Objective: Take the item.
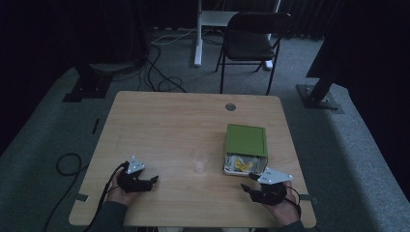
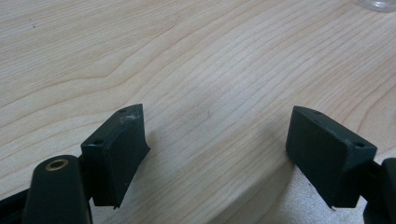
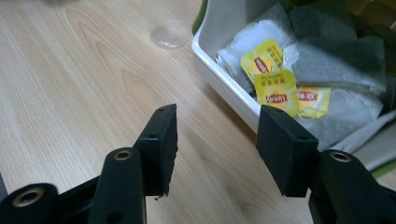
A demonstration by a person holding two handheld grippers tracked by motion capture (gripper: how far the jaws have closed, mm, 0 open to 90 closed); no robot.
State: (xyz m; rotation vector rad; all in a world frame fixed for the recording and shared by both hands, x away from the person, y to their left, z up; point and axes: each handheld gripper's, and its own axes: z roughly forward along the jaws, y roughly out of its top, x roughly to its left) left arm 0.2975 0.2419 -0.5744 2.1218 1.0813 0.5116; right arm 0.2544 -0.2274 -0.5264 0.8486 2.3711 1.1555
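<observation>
Flanking white box [image 1: 227, 168], clear glass [image 1: 198, 159], green lid [image 1: 246, 140]

Dim high view, brighter gripper views, soft shadows

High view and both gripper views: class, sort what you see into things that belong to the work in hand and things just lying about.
Belongs to the work:
- white box with green lid
- tea bags inside it
- clear glass
- right gripper, open beside the box
- left gripper, open over bare table

Lying about:
- black chair
- floor cables
</observation>
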